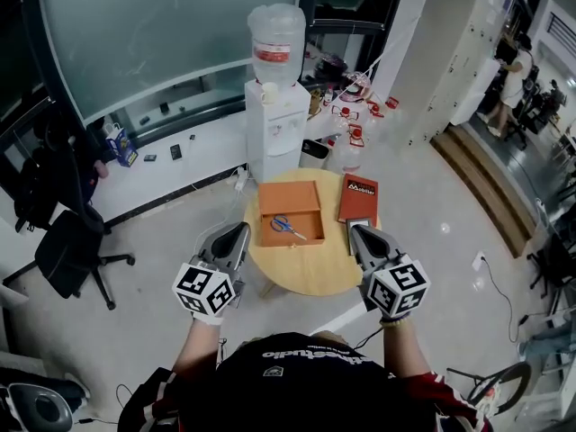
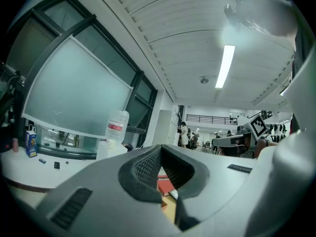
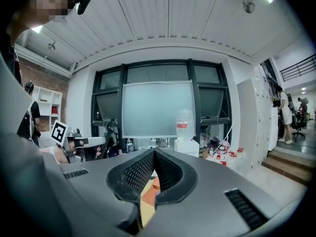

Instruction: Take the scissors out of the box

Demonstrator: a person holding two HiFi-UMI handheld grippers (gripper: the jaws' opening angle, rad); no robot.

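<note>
A round wooden table (image 1: 315, 277) sits in the middle of the frame. An open orange box (image 1: 290, 198) rests on its upper left part. Lower down, the left gripper (image 1: 243, 230) and right gripper (image 1: 355, 231) are both pressed together, empty. Small blue-handled scissors (image 1: 289, 228) seem to lie inside the box.

Blue-handled scissors (image 1: 289, 227) lie flat inside open orange box (image 1: 290, 211).
</note>
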